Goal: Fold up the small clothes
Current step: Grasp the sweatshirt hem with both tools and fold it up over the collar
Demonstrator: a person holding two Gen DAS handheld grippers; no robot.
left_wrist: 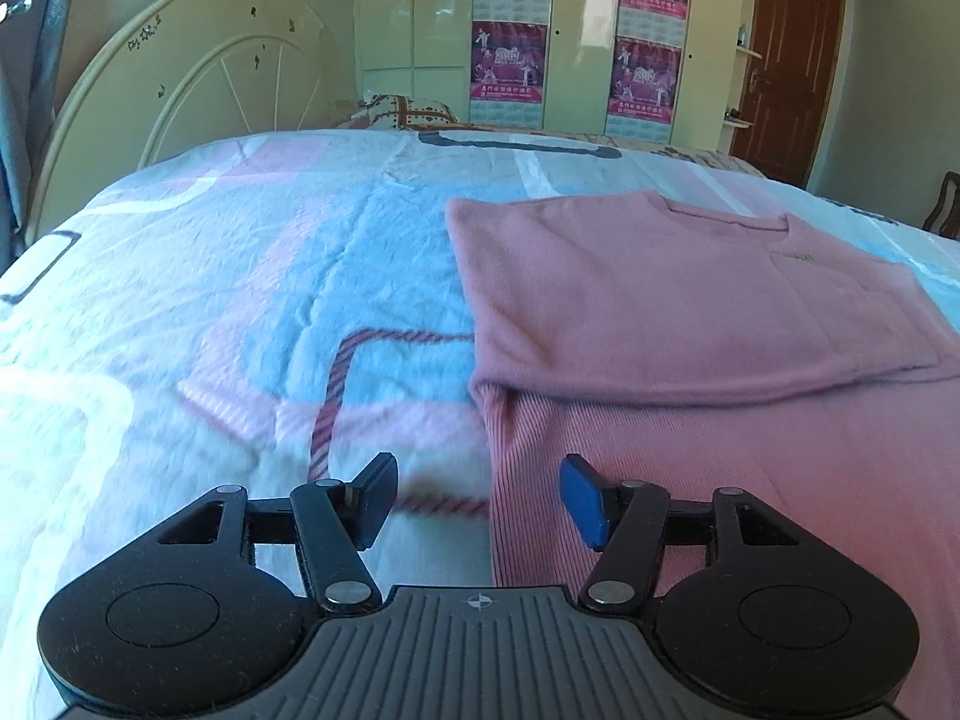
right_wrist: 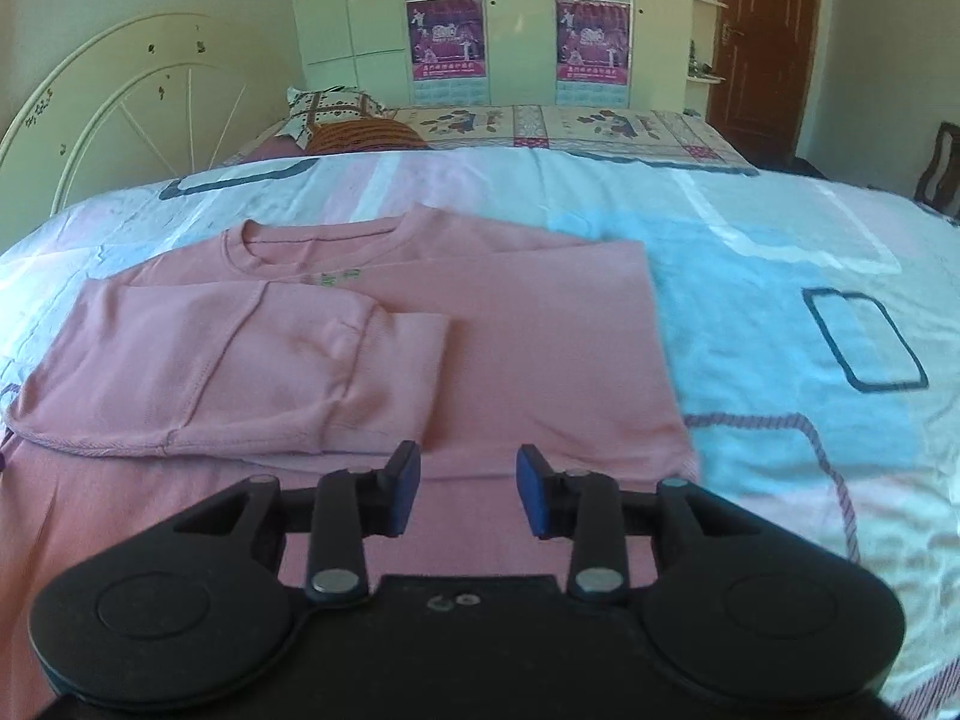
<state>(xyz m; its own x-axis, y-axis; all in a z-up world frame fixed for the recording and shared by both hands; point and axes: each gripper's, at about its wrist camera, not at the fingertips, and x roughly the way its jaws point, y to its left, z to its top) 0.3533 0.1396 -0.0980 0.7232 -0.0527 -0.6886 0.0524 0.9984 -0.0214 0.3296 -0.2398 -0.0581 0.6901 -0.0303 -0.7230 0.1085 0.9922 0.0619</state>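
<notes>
Pink shirt (right_wrist: 372,324) lies flat on bedspread (right_wrist: 780,312), collar toward headboard (right_wrist: 120,96), both sleeves folded across its front. Left gripper (left_wrist: 480,498) sits above shirt's left edge near the ribbed hem, jaws spread, nothing between pads. Right gripper (right_wrist: 468,489) sits above shirt's lower front, jaws parted, narrower gap, nothing gripped. Wardrobe (right_wrist: 516,18) with posters stands behind the bed.

Both feeds bright, daylight w/ a cool blue cast on the bedspread (left_wrist: 252,276). I get glare on the glossy wardrobe doors (left_wrist: 600,6), esp. in left wrist view. Near cloth looks motion-smeared; the far wall is soft too. Heavy fisheye bend, dark vignette in top corners. Shadows faint, just under the pink top's (right_wrist: 360,330) folds.
</notes>
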